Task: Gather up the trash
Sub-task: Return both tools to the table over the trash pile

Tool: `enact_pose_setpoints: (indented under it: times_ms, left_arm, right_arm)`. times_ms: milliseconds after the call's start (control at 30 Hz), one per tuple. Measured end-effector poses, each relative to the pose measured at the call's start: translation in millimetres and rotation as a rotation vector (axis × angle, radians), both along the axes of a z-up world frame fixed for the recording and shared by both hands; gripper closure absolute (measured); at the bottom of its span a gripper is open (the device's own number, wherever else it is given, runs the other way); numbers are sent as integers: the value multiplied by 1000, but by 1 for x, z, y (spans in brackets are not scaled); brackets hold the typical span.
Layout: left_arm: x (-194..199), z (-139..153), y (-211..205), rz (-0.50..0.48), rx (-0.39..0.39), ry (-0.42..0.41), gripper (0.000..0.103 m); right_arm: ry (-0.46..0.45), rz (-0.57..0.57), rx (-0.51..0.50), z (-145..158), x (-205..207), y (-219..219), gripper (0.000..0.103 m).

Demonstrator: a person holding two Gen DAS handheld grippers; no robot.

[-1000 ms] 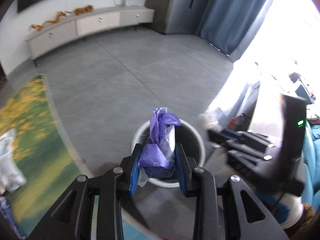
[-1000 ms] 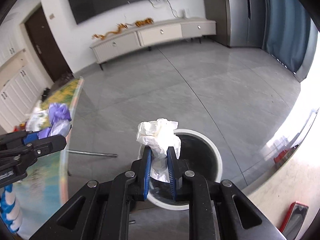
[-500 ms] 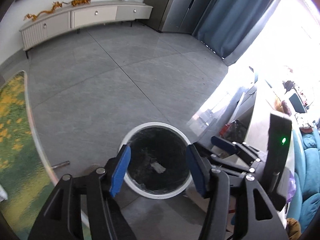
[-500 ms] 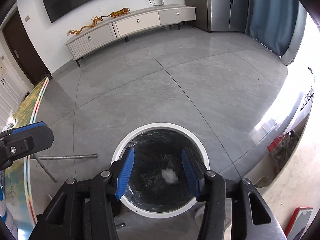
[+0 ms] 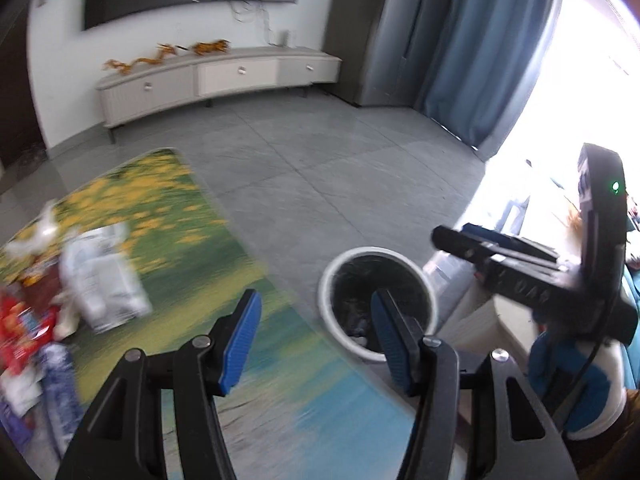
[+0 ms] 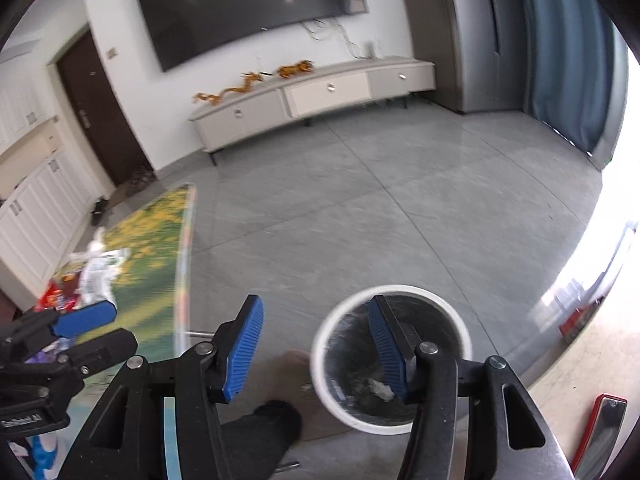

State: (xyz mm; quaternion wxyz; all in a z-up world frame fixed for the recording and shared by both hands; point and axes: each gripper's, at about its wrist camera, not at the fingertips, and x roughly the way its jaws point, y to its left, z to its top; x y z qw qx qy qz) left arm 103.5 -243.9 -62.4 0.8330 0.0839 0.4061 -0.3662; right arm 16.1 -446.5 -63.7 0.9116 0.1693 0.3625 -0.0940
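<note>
A white round trash bin (image 5: 340, 280) with a dark liner stands on the grey floor beside the table; in the right wrist view the bin (image 6: 332, 336) holds white crumpled paper (image 6: 378, 388). My left gripper (image 5: 316, 340) is open and empty over the table's edge. My right gripper (image 6: 316, 344) is open and empty above the bin's left rim; it also shows in the left wrist view (image 5: 500, 256). Trash lies on the table's left: a white wrapper (image 5: 104, 276), red packets (image 5: 24, 320) and a blue-white packet (image 5: 60, 400).
The table (image 5: 180, 248) has a green, yellow and blue printed top. A pale TV cabinet (image 6: 316, 96) stands along the far wall under a TV (image 6: 248, 4). Blue curtains (image 5: 488, 48) hang at right. A red object (image 6: 600, 428) lies at lower right.
Both grippers opened and dropped their loads, the purple wrapper and the white paper, into the bin. Both have since swung left toward the table; the left view is blurred by motion.
</note>
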Motion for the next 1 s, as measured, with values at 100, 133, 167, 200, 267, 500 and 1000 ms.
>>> enact_pose_setpoints:
  times_ms: [100,133,167,200,267,500,1000]
  left_arm:
    - [2,6,46,65,-17,-19,47]
    - [3,7,63,93,-26,-19,47]
    - [5,9,78,118,-32,-17,47]
    - [5,8,94,146,-39,-14,47]
    - [7,6,126,204,-46,-13,47]
    - [5,6,235,399,-16,-88,34]
    - [35,-54,328,526,107,-44,32]
  right_arm:
    - [-19,57,-7,13,8,26,48]
    - [-23,78,-14,17,12,36,48]
    - [-25,96,-18,19,14,44,48]
    - [-29,119,-22,22,18,53,47]
    - [-35,161,-32,27,24,70,47]
    - [-14,302,-26,30,40,129,40]
    - [159,712,-24,-10,90,304,19]
